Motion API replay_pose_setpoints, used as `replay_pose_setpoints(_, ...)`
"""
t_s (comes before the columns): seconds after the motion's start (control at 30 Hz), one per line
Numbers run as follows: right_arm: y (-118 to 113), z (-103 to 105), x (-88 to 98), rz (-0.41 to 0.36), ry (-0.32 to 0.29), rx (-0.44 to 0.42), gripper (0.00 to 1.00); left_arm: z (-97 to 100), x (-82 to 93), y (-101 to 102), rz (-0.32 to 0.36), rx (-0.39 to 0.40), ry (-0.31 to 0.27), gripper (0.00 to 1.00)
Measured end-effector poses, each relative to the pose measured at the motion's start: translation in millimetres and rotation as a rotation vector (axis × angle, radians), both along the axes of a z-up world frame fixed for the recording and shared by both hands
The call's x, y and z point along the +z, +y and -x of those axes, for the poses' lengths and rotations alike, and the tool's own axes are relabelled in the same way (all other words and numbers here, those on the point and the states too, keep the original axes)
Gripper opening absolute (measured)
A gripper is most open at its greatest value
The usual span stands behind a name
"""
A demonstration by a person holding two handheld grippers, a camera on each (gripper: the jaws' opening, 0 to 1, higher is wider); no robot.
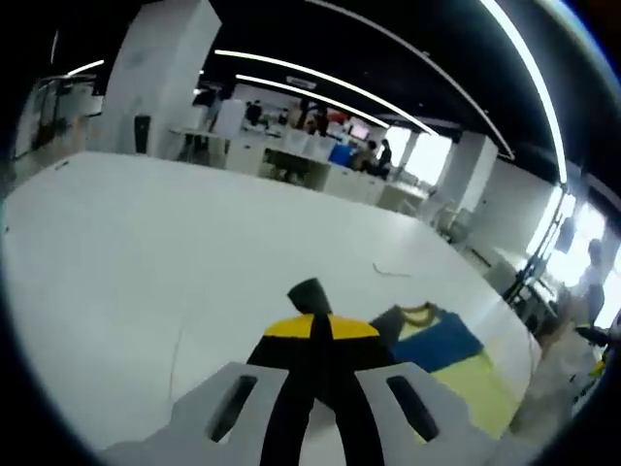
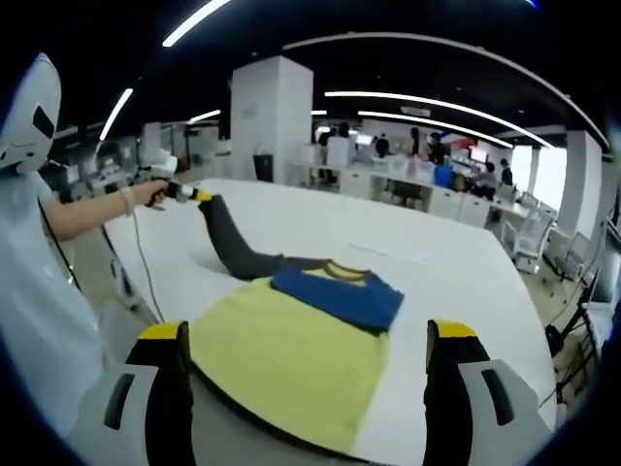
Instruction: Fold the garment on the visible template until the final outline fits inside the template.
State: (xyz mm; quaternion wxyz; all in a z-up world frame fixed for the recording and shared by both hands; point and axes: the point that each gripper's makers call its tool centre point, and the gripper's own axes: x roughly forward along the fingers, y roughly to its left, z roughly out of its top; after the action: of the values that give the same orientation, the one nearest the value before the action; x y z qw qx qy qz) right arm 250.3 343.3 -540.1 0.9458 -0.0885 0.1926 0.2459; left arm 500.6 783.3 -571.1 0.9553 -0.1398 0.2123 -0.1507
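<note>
Yellow-tipped left claw (image 2: 199,195) clamped the dark sleeve (image 2: 231,243), drawn outward for folding the shirt (image 2: 291,349); right claw (image 2: 309,361) stood apart above the tabletop (image 2: 456,262).

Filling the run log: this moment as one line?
left claw: shut on grey sleeve | right claw: open | shirt: unfolded on table

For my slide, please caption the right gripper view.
Left gripper lifts the grey sleeve of the yellow-and-blue garment off the white table.
</note>
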Motion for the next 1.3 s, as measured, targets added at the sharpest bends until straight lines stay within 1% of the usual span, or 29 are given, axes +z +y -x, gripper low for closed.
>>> replay_pose_setpoints(0.03, -1.5, 1.0, -1.6, 0.007, 0.005, -0.002, 1.0, -0.9, 5.3, -5.5, 0.013, -0.007, -0.01, 0.0)
replay_pose_setpoints(0.07, -1.9, 1.2, -1.8, 0.008, 0.005, -0.003, 1.0, -1.2, 6.9, -7.2, 0.016, -0.009, -0.014, 0.0)
replay_pose_setpoints(0.1, -3.3, 1.8, -1.7, 0.003, 0.004, -0.005, 1.0, -2.4, 13.9, -14.4, 0.027, -0.015, -0.026, 0.0)
replay_pose_setpoints(0.13, -3.9, 2.4, -0.8, -0.01, 0.003, -0.005, 1.0, -3.1, 16.8, -17.7, 0.029, -0.018, -0.03, 0.0)
replay_pose_setpoints(0.2, -4.9, 2.7, 0.0, -0.014, 0.002, -0.006, 1.0, -5.1, 24.9, -27.0, 0.036, -0.027, -0.041, 0.0)
replay_pose_setpoints(0.23, -5.4, 3.1, 0.1, -0.012, 0.002, -0.006, 1.0, -5.6, 26.3, -28.4, 0.038, -0.029, -0.043, 0.0)
replay_pose_setpoints(0.37, -9.0, 5.6, 2.3, -0.013, 0.0, -0.001, 1.0, -9.5, 47.9, -50.5, 0.064, -0.052, -0.082, 0.0)
replay_pose_setpoints(0.5, -16.4, 7.1, 2.4, -0.009, 0.006, -0.003, 1.0, -10.9, 66.5, -71.3, 0.075, -0.076, -0.122, 0.0)
replay_pose_setpoints(0.57, -20.4, 7.8, 4.1, -0.013, 0.004, -0.002, 1.0, -12.0, 76.7, -81.0, 0.095, -0.083, -0.143, 0.0)
replay_pose_setpoints(0.7, -25.6, 7.6, 5.9, -0.015, 0.002, 0.004, 1.0, -13.7, 89.5, -96.0, 0.088, -0.094, -0.164, 0.0)
replay_pose_setpoints(0.8, -26.9, 6.5, 6.5, -0.022, 0.003, 0.011, 1.0, -14.4, 97.8, -106.6, 0.097, -0.104, -0.179, 0.0)
replay_pose_setpoints(0.83, -27.4, 5.8, 6.7, -0.025, 0.002, 0.019, 1.0, -14.2, 102.4, -114.7, 0.098, -0.117, -0.187, 0.0)
replay_pose_setpoints(0.93, -29.5, 4.5, 6.1, -0.031, 0.003, 0.027, 1.0, -15.1, 105.8, -124.9, 0.083, -0.128, -0.193, 0.0)
replay_pose_setpoints(1.03, -31.6, 4.5, 5.0, -0.025, 0.006, 0.033, 1.0, -16.1, 110.3, -134.6, 0.088, -0.136, -0.202, 0.0)
replay_pose_setpoints(1.13, -33.9, 5.9, 2.9, -0.033, 0.014, 0.048, 1.0, -17.5, 113.9, -149.9, 0.083, -0.157, -0.208, 0.0)
replay_pose_setpoints(1.3, -41.3, 7.4, 1.6, -0.04, 0.02, 0.05, 1.0, -21.3, 112.5, -171.6, 0.08, -0.181, -0.203, 0.0)
